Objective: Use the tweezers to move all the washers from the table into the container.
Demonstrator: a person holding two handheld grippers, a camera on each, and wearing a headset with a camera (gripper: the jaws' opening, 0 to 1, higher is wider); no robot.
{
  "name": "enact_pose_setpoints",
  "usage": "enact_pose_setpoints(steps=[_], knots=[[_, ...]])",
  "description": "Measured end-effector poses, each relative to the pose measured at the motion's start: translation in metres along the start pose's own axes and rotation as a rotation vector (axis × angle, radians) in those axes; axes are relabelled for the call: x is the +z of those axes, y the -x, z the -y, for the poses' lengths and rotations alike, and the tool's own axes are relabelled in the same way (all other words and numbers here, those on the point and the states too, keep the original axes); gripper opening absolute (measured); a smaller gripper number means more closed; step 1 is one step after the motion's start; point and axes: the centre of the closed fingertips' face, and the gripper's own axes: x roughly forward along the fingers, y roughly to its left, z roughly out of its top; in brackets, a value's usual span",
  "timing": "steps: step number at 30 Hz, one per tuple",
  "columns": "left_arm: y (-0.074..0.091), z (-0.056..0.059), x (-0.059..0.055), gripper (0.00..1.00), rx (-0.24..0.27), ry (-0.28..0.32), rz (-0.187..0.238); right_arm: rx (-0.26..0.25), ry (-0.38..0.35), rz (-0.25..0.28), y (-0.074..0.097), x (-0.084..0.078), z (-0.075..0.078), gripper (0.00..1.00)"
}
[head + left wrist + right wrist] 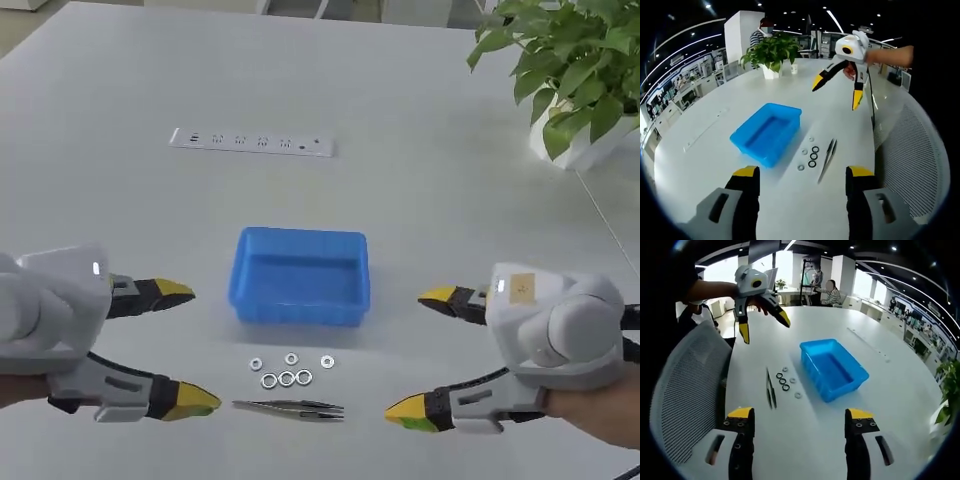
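Several small metal washers [289,371] lie on the white table, just in front of the blue container [300,276]. Silver tweezers [290,407] rest nearer to me, below the washers. My left gripper [186,346] hovers open to the left of them, and my right gripper [428,352] hovers open to the right. Both hold nothing. In the left gripper view the washers [809,154], tweezers [828,156] and container [767,131] lie ahead, with the right gripper [836,91] opposite. The right gripper view shows the washers [785,383], tweezers [770,389], container [832,368] and left gripper [763,326].
A white power strip [250,142] lies on the table beyond the container. A potted plant [572,70] stands at the far right. A grey mesh chair [682,390] is at the table's near edge. People sit in the office behind.
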Motion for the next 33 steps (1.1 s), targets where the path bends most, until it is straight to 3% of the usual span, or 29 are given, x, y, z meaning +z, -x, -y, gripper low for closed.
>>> enact_pose_setpoints(steps=[11,16,21,33], knots=[[-0.014,0.01,-0.013,0.59,-0.06,-0.026,-0.053,0.062,0.063,-0.021,-0.017,-0.002,-0.012,0.6],[-0.02,0.013,-0.02,0.51,-0.082,-0.064,-0.084,0.103,0.092,-0.029,-0.027,-0.001,-0.021,0.53],[-0.024,0.015,-0.021,0.43,-0.099,-0.077,-0.096,0.143,0.121,-0.033,-0.036,0.001,-0.031,0.45],[-0.038,0.02,-0.036,0.28,-0.166,-0.127,-0.176,0.235,0.201,-0.063,-0.061,0.001,-0.052,0.31]])
